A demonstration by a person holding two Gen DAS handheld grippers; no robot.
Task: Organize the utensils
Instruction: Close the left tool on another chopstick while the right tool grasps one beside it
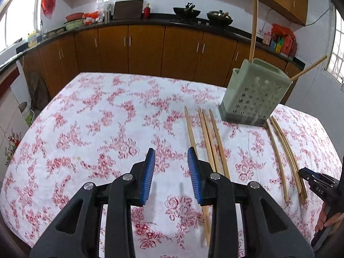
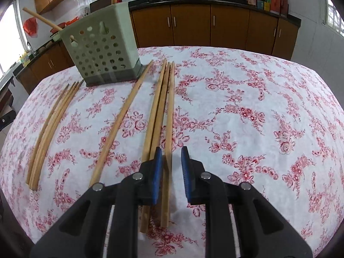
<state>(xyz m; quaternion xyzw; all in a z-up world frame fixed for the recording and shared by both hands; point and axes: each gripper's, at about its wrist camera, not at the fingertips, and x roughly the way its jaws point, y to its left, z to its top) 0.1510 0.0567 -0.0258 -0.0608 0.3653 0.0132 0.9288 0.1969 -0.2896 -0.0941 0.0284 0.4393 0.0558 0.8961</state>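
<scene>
left tongs [image 1: 171, 167] wide, empty | right tongs [image 2: 171, 163] apart, seemingly astride chopstick [image 2: 171, 107] | holder [image 2: 103, 51] upright

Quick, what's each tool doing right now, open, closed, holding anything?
Left tool: open, holding nothing, above the tablecloth beside the chopsticks.
Right tool: open, holding nothing; one chopstick runs between its fingers.
</scene>
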